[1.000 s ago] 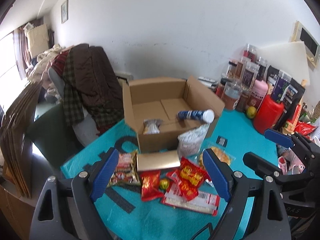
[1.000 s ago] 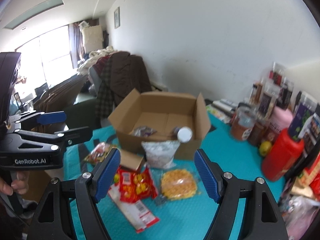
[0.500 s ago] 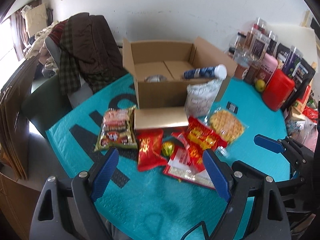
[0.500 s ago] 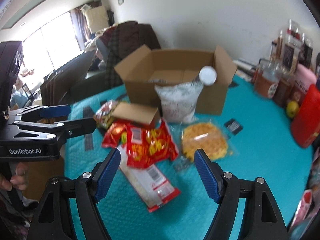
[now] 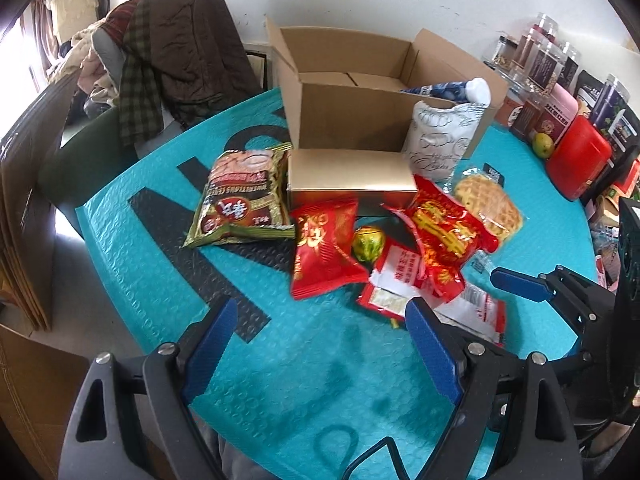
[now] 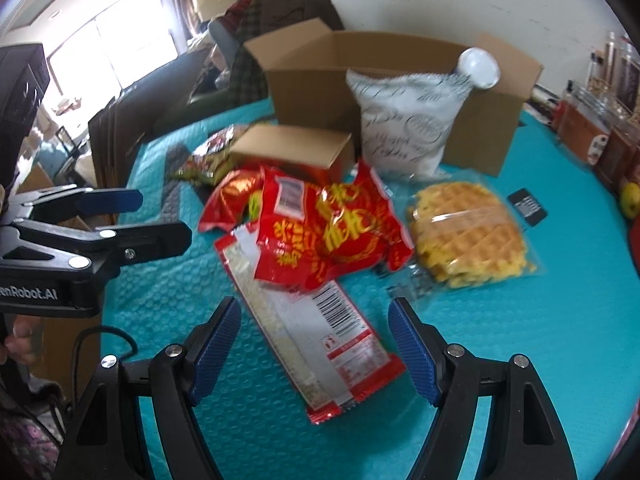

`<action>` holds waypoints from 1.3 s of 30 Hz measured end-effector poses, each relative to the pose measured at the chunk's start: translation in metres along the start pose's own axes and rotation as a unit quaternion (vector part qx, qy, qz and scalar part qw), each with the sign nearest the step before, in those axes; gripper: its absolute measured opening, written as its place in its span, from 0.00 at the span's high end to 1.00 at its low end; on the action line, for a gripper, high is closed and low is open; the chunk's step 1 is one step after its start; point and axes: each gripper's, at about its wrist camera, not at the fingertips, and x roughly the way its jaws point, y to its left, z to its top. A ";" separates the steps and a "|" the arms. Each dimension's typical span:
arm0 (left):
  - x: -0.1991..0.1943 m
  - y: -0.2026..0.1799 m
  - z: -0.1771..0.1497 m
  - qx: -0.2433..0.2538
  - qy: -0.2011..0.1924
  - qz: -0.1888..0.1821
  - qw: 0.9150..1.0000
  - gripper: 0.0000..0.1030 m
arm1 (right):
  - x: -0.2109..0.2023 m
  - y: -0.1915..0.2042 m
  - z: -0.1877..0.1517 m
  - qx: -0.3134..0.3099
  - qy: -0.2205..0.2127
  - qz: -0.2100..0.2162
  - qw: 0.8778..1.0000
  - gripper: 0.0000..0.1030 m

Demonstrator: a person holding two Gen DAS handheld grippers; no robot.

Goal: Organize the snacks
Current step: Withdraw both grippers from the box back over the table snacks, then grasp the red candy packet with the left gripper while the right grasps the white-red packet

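both grippers have dropped and tipped down toward the table, so the snack pile that sat small and far a second ago now fills both views, and that reads as an approach to the first pick, with nothing grabbed yet. nearest in the right wrist view, the right gripper (image 6: 314, 344) hangs released, jaws wide and empty, and the long red-and-white packet (image 6: 316, 340) lies flat on the teal mat (image 6: 540, 340) right between and just beyond its fingertips, so that looks the likely first target. the left gripper (image 5: 320, 344) is likewise released with nothing between its pads, over bare mat, the small red pouch (image 5: 324, 252) and the round foil sweet (image 5: 368, 244) just ahead. further in, the crinkled red bag (image 6: 332, 232) overlaps the top end of the long packet, so pulling the packet may drag it along. beside that sits the wrapped waffle (image 6: 468, 232), and off to the left side the green noodle bag (image 5: 240, 200). behind them a small tan box (image 5: 352, 176) and a white pillow bag (image 6: 404, 128) lean against the front of the open cardboard box (image 5: 344, 120), partly blocking the straight path in; a blue tube with a white cap (image 5: 448, 90) pokes over its rim. farthest back, jars and a red container (image 5: 580, 160) crowd the right edge.
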 end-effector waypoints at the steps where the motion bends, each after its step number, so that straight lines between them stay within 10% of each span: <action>1: 0.001 0.001 0.000 -0.001 0.000 0.000 1.000 0.16 | 0.003 0.001 0.000 -0.004 0.004 0.001 1.000 0.25; 26: 0.042 0.013 0.024 -0.015 -0.003 -0.033 0.999 0.16 | -0.007 -0.013 -0.021 0.019 0.022 -0.053 0.998 0.52; 34: 0.054 0.010 0.029 -0.013 0.000 -0.053 0.999 0.59 | -0.007 -0.014 -0.026 0.025 0.019 -0.058 0.998 0.52; 39: 0.051 0.005 0.026 -0.001 0.001 -0.050 0.999 0.64 | -0.008 -0.016 -0.027 0.028 0.018 -0.059 0.998 0.52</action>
